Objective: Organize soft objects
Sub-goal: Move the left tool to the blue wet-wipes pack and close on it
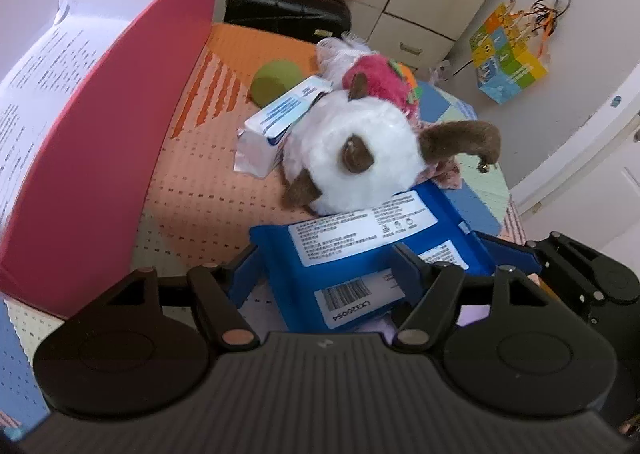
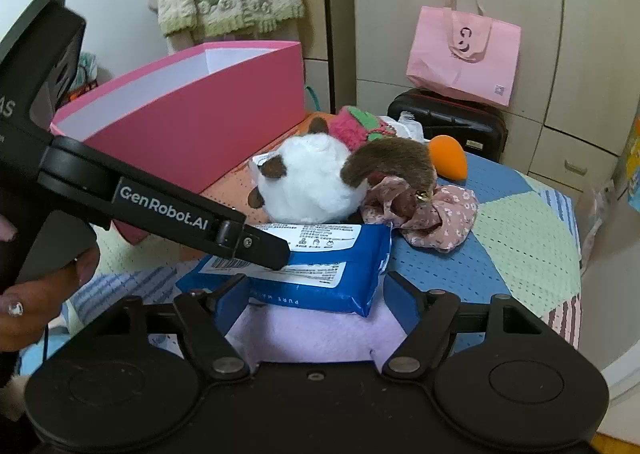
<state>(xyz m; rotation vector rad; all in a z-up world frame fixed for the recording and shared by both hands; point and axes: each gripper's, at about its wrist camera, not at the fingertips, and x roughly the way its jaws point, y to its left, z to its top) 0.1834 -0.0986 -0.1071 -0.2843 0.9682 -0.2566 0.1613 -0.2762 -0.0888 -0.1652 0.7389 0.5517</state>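
— Fingers [image 1: 412, 266], left gripper [image 1: 324, 270]: closed on blue wipes pack [image 1: 352, 254], near table [image 2: 520, 238] edge.
— Right gripper [image 2: 316, 294]: spread wide, holding nothing. White plush [image 2: 312, 182] just beyond the pack; pink box [image 2: 192, 134] far left.

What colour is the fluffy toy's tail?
Brown. The plush toy is white; its tail shows best in the right wrist view.

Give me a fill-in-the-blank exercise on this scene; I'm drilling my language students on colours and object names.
1. The wipes pack lying closest to the right wrist camera is ___.
2. The white plush cat has a ___ tail.
3. The pink bag stands on top of a black ___.

Missing words: blue; brown; suitcase.
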